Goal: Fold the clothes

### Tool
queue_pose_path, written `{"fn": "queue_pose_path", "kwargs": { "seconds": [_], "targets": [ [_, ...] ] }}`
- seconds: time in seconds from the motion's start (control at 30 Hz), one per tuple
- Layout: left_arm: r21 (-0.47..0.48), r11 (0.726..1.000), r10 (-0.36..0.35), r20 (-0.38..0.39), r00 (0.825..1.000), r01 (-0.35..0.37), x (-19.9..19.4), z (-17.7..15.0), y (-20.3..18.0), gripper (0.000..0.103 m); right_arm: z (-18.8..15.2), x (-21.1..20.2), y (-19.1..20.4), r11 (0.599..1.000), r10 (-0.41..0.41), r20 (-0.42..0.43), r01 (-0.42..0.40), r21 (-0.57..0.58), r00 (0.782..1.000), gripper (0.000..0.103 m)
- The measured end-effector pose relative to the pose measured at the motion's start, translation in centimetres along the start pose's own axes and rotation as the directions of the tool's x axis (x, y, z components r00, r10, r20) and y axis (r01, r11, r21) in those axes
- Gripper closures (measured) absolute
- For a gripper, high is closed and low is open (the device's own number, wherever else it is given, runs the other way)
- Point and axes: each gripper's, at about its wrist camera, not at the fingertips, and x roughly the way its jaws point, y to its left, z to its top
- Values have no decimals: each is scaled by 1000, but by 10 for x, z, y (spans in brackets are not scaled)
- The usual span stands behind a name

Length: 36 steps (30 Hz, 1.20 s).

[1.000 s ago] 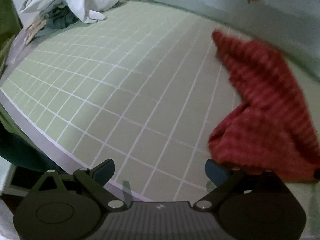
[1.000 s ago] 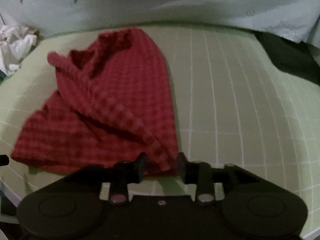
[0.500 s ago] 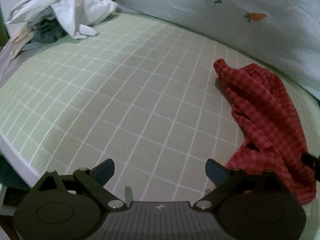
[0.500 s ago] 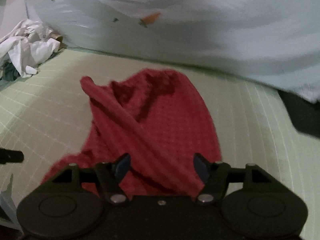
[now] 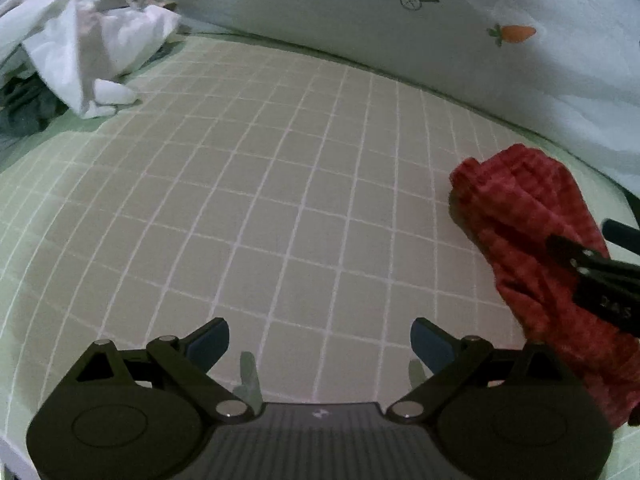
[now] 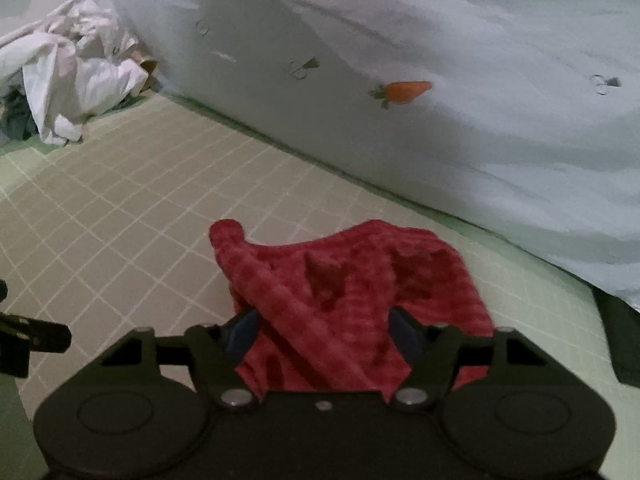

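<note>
Your right gripper [image 6: 322, 330], clenched on the red checked garment [image 6: 352, 292] a second ago, now stands released over it. The garment lies crumpled at 3 o'clock of your empty, open left gripper [image 5: 320, 338] on the gridded mat [image 5: 280, 200]. Regrasp a corner before folding.

The red garment [image 6: 352, 292] is showing as soft, textured cloth with a woven check, matt and slightly nubby. The green sheet [image 5: 280, 184] is lying smooth and matt, printed with pale grid lines. The carrot-print fabric [image 6: 440, 80] is looking like thin, creased cotton. The white pile [image 5: 80, 52] is appearing as crumpled, faintly sheeny cloth. The left gripper [image 5: 320, 340] and right gripper [image 6: 322, 330] are showing matt black plastic with shiny metal rivets.
</note>
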Motion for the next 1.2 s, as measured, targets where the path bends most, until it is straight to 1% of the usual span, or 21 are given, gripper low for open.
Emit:
{"fn": "queue_pose_path", "kwargs": {
  "seconds": [0.1, 0.13, 0.17, 0.2, 0.23, 0.27, 0.3, 0.47, 0.57, 0.6, 0.7, 0.73, 0.77, 0.8, 0.83, 0.87, 0.9, 0.93, 1.0, 1.13, 1.2],
  "targets": [
    [19, 1000, -3, -16, 1000, 4, 9, 11, 0, 6, 5, 10, 7, 999, 33, -7, -33, -25, 999, 36],
    [26, 1000, -6, -16, 1000, 6, 11, 16, -1, 6, 7, 13, 9, 999, 45, -15, -45, -24, 999, 43],
    [30, 999, -10, -15, 1000, 10, 12, 21, -3, 6, 10, 16, 9, 998, 64, -22, -64, -24, 998, 59],
    [33, 999, -18, -13, 1000, 18, 14, 27, -5, 6, 14, 20, 8, 996, 86, -27, -87, -29, 996, 69],
    [35, 999, -27, -11, 1000, 28, 17, 32, -7, 6, 17, 24, 7, 994, 107, -30, -108, -32, 994, 93],
    [37, 999, -33, -9, 999, 34, 20, 37, -10, 6, 20, 26, 4, 992, 123, -19, -124, -28, 992, 102],
    [41, 999, -35, -5, 999, 35, 23, 42, -13, 6, 23, 28, -2, 990, 137, -7, -137, -17, 991, 102],
    [61, 998, -30, 36, 999, 27, 32, 63, -25, 6, 43, 25, -70, 973, 147, 98, -162, 166, 984, 102],
    [63, 998, -3, 40, 999, 1, 38, 70, -35, 6, 45, 35, -128, 939, 102, 125, -137, 316, 987, 102],
    [64, 998, 6, 40, 999, -8, 40, 71, -38, 6, 44, 42, -146, 924, 81, 123, -120, 362, 989, 102],
    [74, 997, 33, 27, 999, -35, 48, 72, -44, 6, 33, 77, -187, 893, 9, 71, -40, 449, 997, 101],
    [78, 996, 43, 16, 999, -44, 51, 72, -46, 6, 27, 89, -195, 886, 8, 34, -23, 464, 999, 98],
    [81, 995, 52, 4, 999, -52, 54, 71, -47, 6, 22, 102, -202, 878, 7, -3, -5, 478, 1000, 90],
    [83, 995, 58, -7, 998, -57, 55, 70, -47, 6, 17, 112, -208, 872, 4, -36, 14, 489, 999, 86],
    [83, 995, 63, -14, 998, -61, 55, 69, -48, 6, 12, 112, -210, 871, -10, -50, 33, 490, 999, 80],
    [84, 994, 66, -17, 998, -65, 54, 68, -48, 6, 8, 110, -212, 868, -23, -58, 49, 495, 998, 71],
    [86, 994, 68, -17, 998, -67, 53, 68, -48, 6, 2, 101, -215, 855, -28, -47, 49, 517, 998, 66],
    [89, 994, 70, -15, 997, -68, 51, 67, -49, 6, -5, 90, -217, 839, -29, -42, 47, 542, 999, 58],
    [96, 993, 71, -10, 997, -70, 47, 65, -52, 6, -21, 68, -221, 808, -32, -37, 48, 587, 999, 56],
    [120, 991, 57, 12, 998, -58, 33, 56, -59, 6, -61, 22, -208, 801, -59, -107, 111, 589, 992, 52],
    [136, 990, 44, 21, 999, -47, 24, 47, -62, 6, -79, 6, -200, 798, -57, -135, 126, 589, 989, 50]
  ]
}}
